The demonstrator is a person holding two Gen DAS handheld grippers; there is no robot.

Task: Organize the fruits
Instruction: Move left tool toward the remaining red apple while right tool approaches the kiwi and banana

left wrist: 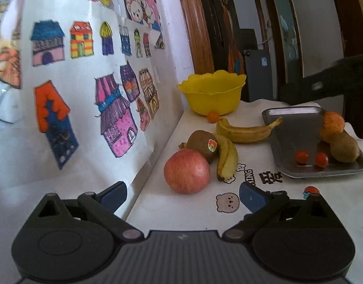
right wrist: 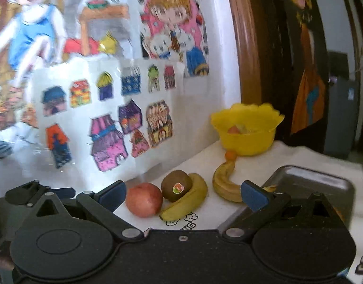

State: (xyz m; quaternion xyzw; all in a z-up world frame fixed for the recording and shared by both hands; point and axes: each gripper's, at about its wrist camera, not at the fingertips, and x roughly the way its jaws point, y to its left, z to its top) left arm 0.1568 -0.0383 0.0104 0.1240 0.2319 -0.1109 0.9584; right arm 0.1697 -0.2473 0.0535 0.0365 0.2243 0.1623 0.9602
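Nearest the left wrist camera, the left gripper (left wrist: 182, 195) is seen with its blue-padded fingers spread wide and nothing held between them; the right gripper (right wrist: 182, 193) is likewise shown wide apart and empty in its own view. Just beyond the left fingers, a round red apple (left wrist: 186, 171) with fine pale streaks is set on the white table (left wrist: 181, 210), which is printed with cartoon bears and lettering. Touching the apple from behind, a fuzzy brown kiwi (left wrist: 202, 144) bearing a small sticker is found, and a curved yellow banana (left wrist: 226, 158) with brown blotches is laid against the kiwi's right side. A second banana (left wrist: 246, 130) is placed farther back, its tip resting over the rim of a rectangular metal tray (left wrist: 288, 127). On the tray's smooth grey surface two small red cherry tomatoes (left wrist: 301, 157) are seen near the front edge, a second kiwi (left wrist: 344, 150) at the right, and a dimpled orange (left wrist: 332, 124) touching it from behind. Farther still, a small orange-coloured fruit (left wrist: 213, 116) is lodged against the base of a scallop-rimmed yellow plastic bowl (left wrist: 212, 94); in the right wrist view, pale and reddish pieces are glimpsed inside it, too blurred to be identified. Children's coloured drawings of houses (left wrist: 86, 82) are fixed to the wall along the left.
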